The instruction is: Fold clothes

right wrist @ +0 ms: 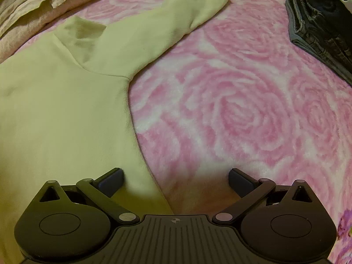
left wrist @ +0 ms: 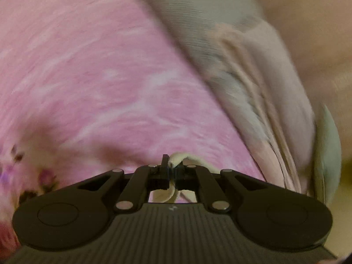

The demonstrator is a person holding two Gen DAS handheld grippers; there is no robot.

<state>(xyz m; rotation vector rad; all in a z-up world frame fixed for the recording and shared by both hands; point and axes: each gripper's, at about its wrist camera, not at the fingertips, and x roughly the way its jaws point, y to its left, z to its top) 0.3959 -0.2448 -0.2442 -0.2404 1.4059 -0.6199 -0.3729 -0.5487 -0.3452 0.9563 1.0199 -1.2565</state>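
A pale yellow hooded sweatshirt [right wrist: 61,101] lies flat on a pink rose-patterned blanket [right wrist: 231,101], its hood at the upper left and one sleeve [right wrist: 176,19] stretched toward the far right. My right gripper [right wrist: 175,181] is open just above the sweatshirt's lower right edge; its left finger is over the cloth, its right finger over the blanket. My left gripper [left wrist: 172,171] is shut on a fold of the pale yellow cloth [left wrist: 178,158], low over the pink blanket [left wrist: 99,77]. The left view is blurred.
A stack of folded dark jeans [right wrist: 321,24] sits at the far right of the blanket. Crumpled beige and pink bedding [right wrist: 28,6] lies at the far left. In the left wrist view, grey and pink bedding [left wrist: 237,72] runs along the right side.
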